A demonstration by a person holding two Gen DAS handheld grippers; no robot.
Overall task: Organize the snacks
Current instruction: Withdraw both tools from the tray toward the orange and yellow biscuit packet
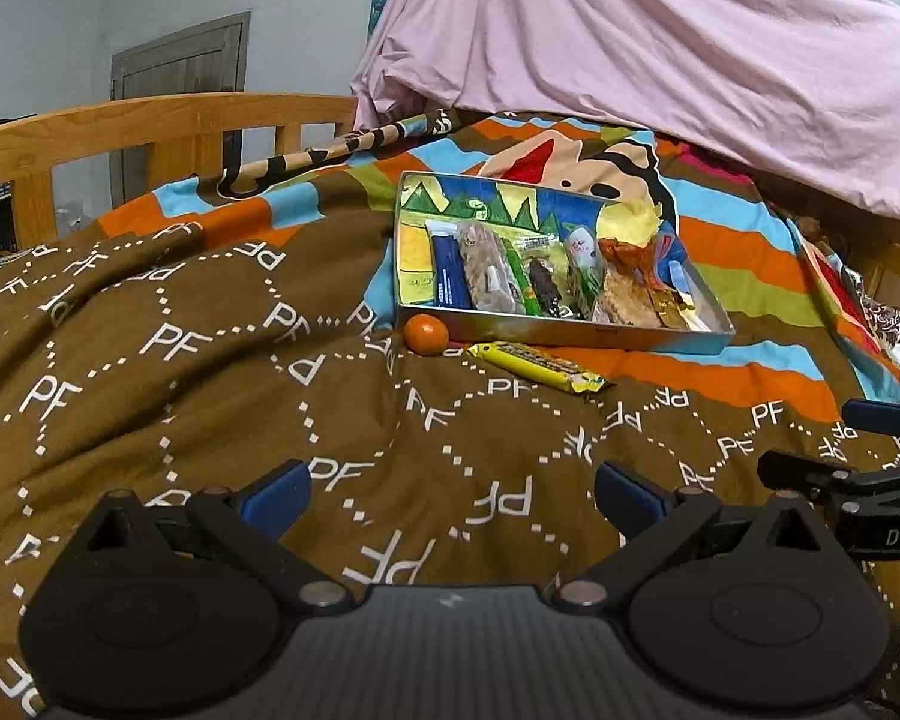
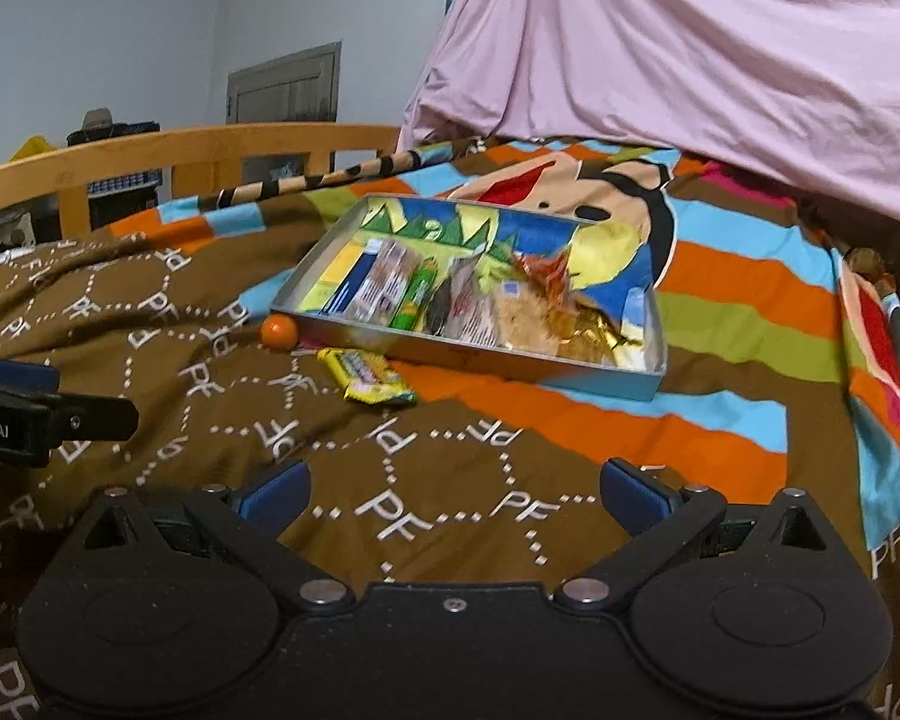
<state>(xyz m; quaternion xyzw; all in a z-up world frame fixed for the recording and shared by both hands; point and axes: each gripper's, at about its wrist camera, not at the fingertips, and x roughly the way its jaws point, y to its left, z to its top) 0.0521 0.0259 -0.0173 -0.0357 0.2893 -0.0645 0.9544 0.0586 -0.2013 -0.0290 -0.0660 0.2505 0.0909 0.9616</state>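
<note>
A shallow metal box point(image 1: 570, 336) point(image 2: 510, 363) with a colourful inside sits on the bed and holds several wrapped snacks in a row. In front of its near left corner lie a small orange fruit point(image 1: 426, 333) point(image 2: 280, 331) and a yellow wrapped bar point(image 1: 537, 366) point(image 2: 366, 375), both on the blanket outside the box. My left gripper point(image 1: 453, 495) hovers open over the brown blanket, well short of them, with nothing between its blue pads. My right gripper point(image 2: 453, 495) is open too and holds nothing. Each gripper shows at the edge of the other's view.
A brown blanket point(image 1: 180, 372) with white letter patterns and bright stripes covers the bed. A wooden bed rail point(image 1: 150, 126) runs along the back left. A pink sheet point(image 1: 660, 42) hangs over the back right, close behind the box.
</note>
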